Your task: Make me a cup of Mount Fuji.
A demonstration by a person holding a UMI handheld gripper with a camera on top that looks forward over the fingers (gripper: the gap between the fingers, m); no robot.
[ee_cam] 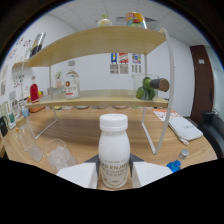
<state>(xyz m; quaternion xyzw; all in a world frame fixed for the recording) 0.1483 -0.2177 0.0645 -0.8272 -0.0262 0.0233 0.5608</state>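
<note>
Your gripper (114, 172) clamps a smooth white plastic bottle (114, 150), capped and upright, both fingers pressing its sides. Keep it vertical and your grip steady. Clear ribbed cups (59, 156) sit at nine o'clock; a blue cap (173, 166) at three. A two-tier wooden shelf (100, 99) stands at twelve, beyond.
</note>
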